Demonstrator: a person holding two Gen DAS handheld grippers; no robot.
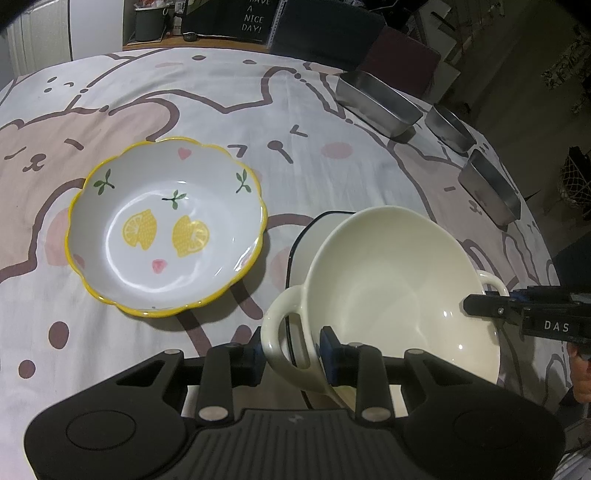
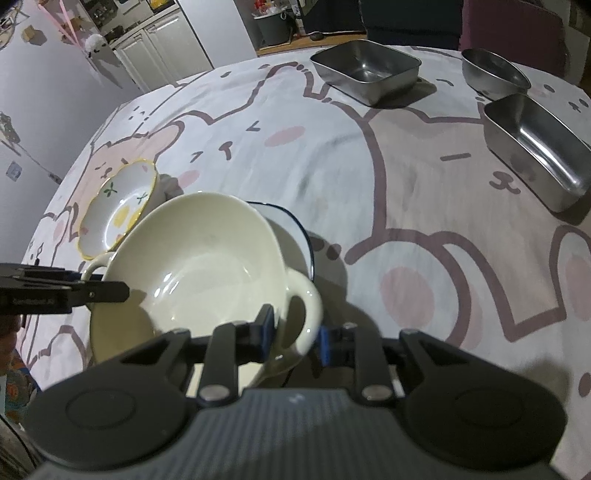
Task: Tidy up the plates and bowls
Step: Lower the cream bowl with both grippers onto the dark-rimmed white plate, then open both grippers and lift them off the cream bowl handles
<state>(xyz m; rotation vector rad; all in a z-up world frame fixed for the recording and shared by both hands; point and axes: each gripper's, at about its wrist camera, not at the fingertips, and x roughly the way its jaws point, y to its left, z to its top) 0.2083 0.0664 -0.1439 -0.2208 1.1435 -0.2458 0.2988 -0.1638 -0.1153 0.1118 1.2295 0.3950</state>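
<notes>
A cream two-handled bowl hangs tilted between both grippers. My left gripper is shut on its near handle, one pad outside the loop and one inside the bowl wall. My right gripper is shut on the opposite handle in the same way. Each gripper's fingers also show at the edge of the other wrist view. Under the cream bowl lies a white plate with a dark blue rim, mostly hidden. A scalloped yellow-rimmed lemon bowl rests on the cloth to the left.
A cartoon-print tablecloth covers the table. Three steel containers stand along the far right: a square one, a round one and a long one. Dark chairs stand behind the table.
</notes>
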